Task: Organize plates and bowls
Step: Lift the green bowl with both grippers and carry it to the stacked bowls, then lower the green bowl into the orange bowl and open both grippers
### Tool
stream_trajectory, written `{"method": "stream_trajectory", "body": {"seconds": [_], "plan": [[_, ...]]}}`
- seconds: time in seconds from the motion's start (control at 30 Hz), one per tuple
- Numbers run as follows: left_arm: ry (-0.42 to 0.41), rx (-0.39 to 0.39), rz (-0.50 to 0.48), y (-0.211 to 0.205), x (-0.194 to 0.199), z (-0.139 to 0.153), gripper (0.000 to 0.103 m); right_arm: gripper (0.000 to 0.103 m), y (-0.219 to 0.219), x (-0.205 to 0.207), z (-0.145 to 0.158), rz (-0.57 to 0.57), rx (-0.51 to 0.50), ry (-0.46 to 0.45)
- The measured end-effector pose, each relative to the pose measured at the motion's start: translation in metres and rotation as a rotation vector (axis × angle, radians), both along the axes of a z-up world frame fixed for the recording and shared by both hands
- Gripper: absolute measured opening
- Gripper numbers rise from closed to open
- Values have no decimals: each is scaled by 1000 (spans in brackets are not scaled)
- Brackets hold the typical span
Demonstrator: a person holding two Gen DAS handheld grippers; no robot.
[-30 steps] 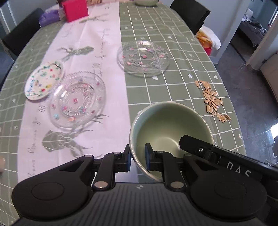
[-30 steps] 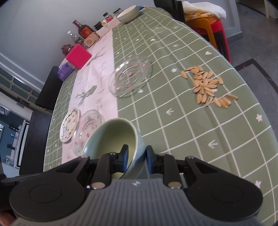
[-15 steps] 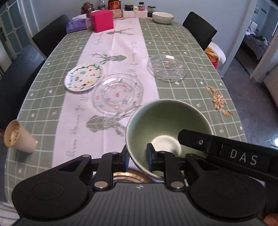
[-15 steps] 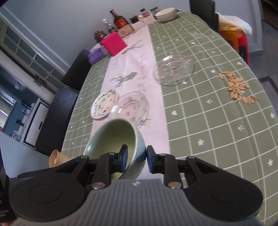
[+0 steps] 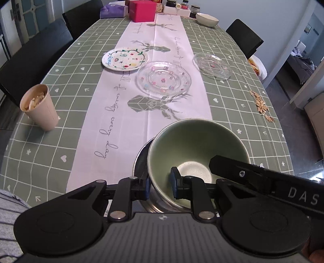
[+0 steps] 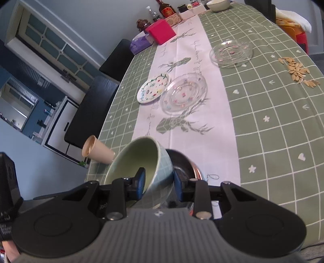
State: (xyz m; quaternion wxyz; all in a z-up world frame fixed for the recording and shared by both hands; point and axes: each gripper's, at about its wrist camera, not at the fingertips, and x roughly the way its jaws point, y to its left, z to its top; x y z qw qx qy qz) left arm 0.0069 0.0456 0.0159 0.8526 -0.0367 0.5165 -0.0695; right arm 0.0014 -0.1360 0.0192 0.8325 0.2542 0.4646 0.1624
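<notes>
A green bowl with a pale blue checked outside is held by both grippers at the near table edge. My left gripper is shut on its near rim. My right gripper is shut on its right rim. The bowl sits in or just above a metal bowl, which also shows in the right wrist view. Farther off lie a large glass plate, a small glass plate and a painted white plate. A white bowl stands at the far end.
A paper cup with shells stands at the left. Loose seeds lie near the right edge. A pink box, a tissue pack and jars stand at the far end. Black chairs line both sides.
Both grippers have carried the green bowl back toward the near table edge and lowered it over the metal bowl. The plates now appear farther away.
</notes>
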Motion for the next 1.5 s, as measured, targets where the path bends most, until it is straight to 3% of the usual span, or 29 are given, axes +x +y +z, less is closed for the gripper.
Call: {"method": "stream_trajectory", "body": {"seconds": [0.23,0.5,0.67,0.87,1.13,1.37,1.5], "plan": [[-43,17,-38,8,-8,-16,21,31,6,-7,-25,-54,74,3],[-141,67,-50,-1,-18,-26,22,30,19,-14,-19,-70,-99,-69],[-188,39,-14,3,-21,-23,21,25,24,-12,-22,-72,-135,-96],[-203,-31,20,15,-29,-18,21,15,30,-16,-26,-69,-231,-134],[-192,-103,33,24,-28,-13,21,14,47,-20,-30,-89,-321,-183],[-228,-40,59,24,-32,-9,21,13,64,-25,-32,-65,-442,-246],[-225,-48,66,26,-32,-8,21,13,82,-32,-36,-36,-586,-306]]}}
